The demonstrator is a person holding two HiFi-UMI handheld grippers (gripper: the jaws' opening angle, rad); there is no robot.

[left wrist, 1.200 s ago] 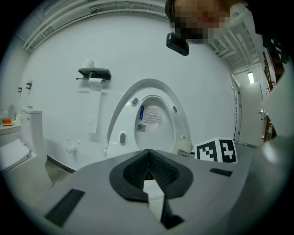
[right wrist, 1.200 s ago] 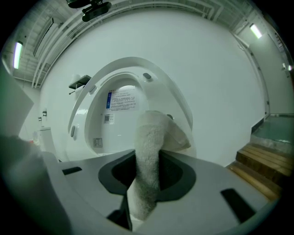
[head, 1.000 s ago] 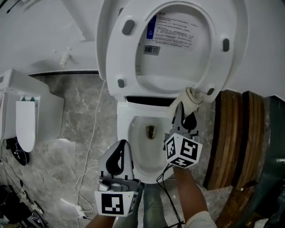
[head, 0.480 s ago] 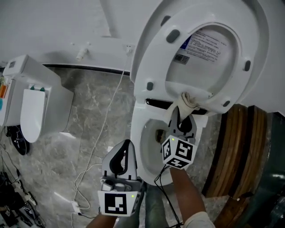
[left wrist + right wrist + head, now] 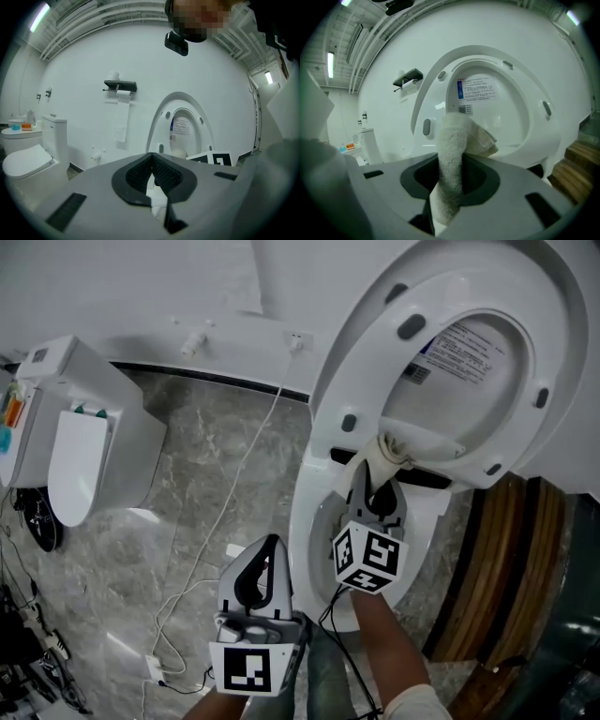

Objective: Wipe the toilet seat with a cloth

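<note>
Far left of both jaws stands a 2nd toilet (image 5: 89, 442). Nearer, the left gripper (image 5: 268, 545) has its jaws closed together, empty, beside the bowl (image 5: 302, 545). The right gripper (image 5: 376, 486) clamps its 2 jaws on the cloth (image 5: 384, 450), whose bunched end touches the raised toilet seat (image 5: 342, 357) at its lower rim. Wooden slats (image 5: 487, 559) stand to the right.

Beyond the right gripper (image 5: 376, 487), the seat (image 5: 375, 324) runs off the top edge, and the print on its label (image 5: 466, 337) is too small to read. The cloth (image 5: 452, 150) has its lower end buried between the jaws. The gripper covers part of the bowl (image 5: 312, 538).
</note>
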